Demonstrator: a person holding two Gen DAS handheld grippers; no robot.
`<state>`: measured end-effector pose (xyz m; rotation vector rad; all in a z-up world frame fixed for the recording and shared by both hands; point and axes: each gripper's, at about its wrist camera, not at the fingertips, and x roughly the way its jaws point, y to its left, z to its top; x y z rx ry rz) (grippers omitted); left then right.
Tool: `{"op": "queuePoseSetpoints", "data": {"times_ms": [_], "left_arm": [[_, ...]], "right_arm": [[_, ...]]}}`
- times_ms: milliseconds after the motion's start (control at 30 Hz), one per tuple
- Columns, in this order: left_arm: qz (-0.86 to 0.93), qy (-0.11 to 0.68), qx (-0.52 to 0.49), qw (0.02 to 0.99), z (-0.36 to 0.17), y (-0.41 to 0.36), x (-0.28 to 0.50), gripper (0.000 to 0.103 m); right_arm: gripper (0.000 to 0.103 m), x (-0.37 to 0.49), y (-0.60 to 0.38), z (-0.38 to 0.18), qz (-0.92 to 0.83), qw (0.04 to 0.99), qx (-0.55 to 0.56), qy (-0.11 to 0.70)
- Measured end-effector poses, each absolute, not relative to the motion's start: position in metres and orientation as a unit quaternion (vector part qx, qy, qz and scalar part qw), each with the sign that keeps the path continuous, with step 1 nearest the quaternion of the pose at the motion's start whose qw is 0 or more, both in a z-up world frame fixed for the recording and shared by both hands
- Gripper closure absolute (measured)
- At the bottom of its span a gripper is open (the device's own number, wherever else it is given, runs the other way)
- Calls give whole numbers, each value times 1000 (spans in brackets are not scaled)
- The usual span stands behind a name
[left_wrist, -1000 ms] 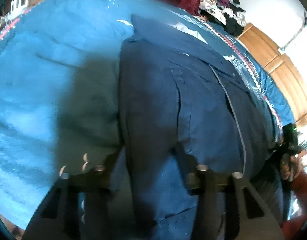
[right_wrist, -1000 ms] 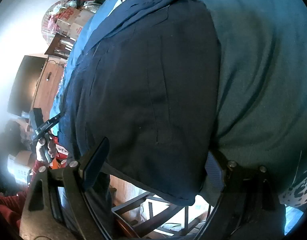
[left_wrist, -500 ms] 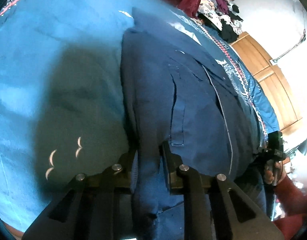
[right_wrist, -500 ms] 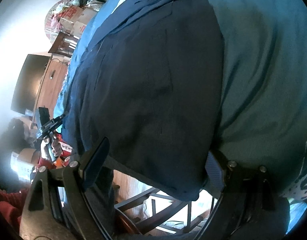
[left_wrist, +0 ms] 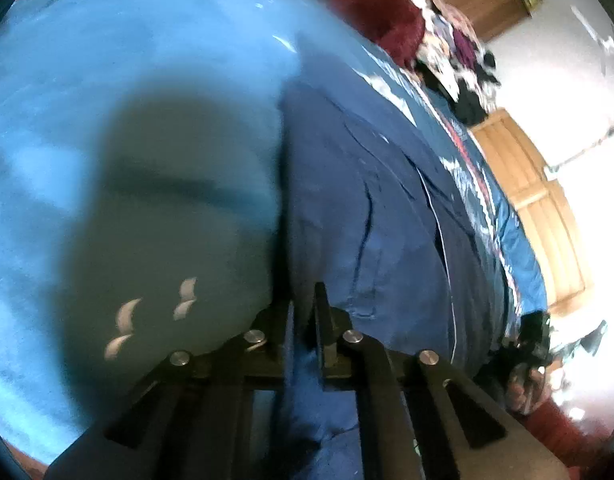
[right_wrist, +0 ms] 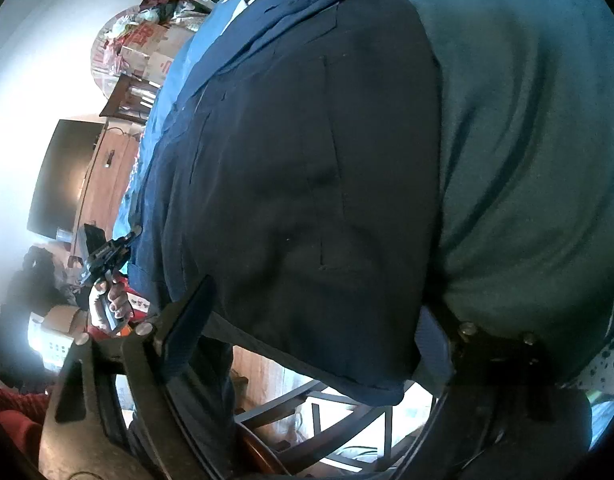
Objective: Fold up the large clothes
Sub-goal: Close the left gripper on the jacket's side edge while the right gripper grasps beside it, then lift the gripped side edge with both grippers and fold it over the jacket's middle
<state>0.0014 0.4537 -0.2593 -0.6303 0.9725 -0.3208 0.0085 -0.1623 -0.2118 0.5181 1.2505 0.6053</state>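
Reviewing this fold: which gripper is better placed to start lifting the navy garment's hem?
Left. The left gripper is pinched shut on the navy garment edge. The right gripper stands wide open at the hem, holding nothing.

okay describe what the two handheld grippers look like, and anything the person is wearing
Both are matte black. The left gripper has angular linkage bars with round silver rivets. The right gripper has flat rectangular jaws faced in dark blue ribbed pads, with duller rivets. No cables or markings show. A red sleeve is visible low in the right wrist view.
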Motion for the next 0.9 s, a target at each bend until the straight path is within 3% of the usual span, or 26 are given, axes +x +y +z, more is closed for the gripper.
{"op": "queuePoseSetpoints", "data": {"times_ms": [633,900], "left_arm": [[-186,473,-283,813,-265,445,9,93],[-182,479,-270,815,-262,441,8,93]], "right_arm": [[13,8,-161,-212,277,738,233,569],[17,3,-156,-206,281,743,211,570]]}}
